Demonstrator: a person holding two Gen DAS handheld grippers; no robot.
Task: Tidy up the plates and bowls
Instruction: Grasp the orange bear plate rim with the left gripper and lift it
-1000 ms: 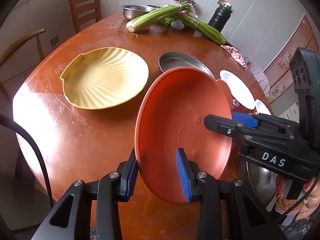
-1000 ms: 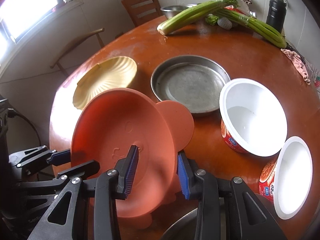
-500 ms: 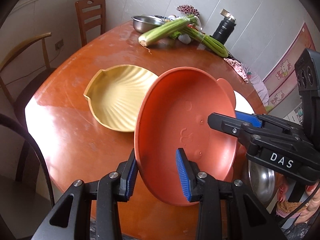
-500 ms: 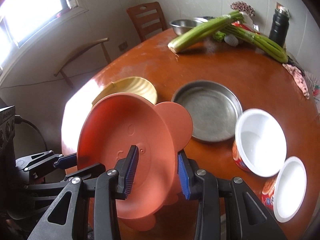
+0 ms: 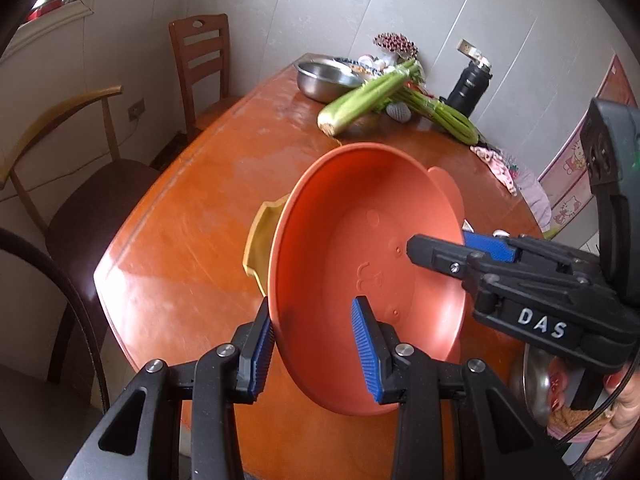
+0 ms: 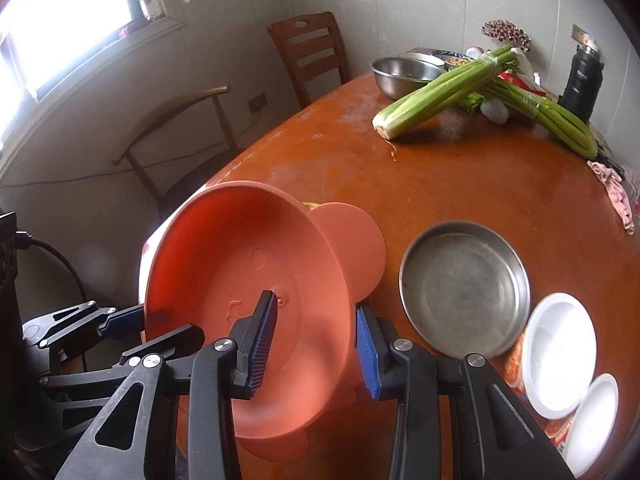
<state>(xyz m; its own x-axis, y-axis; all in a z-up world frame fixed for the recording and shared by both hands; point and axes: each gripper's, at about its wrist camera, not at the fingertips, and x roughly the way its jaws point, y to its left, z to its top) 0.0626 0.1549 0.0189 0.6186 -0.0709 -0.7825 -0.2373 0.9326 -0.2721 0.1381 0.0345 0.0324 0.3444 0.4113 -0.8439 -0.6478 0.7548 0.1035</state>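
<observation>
Orange plate (image 5: 372,264) was clenched by both the left gripper (image 5: 314,346) and right gripper (image 6: 316,340) at opposite rims, steadying it tilted above the yellow dish (image 5: 262,246) for stacking.

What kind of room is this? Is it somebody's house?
Most likely a home dining room or eat-in kitchen. A round wooden table has wooden chairs pulled up to it, and celery, a steel bowl and a thermos sit on it like ordinary household things.
</observation>
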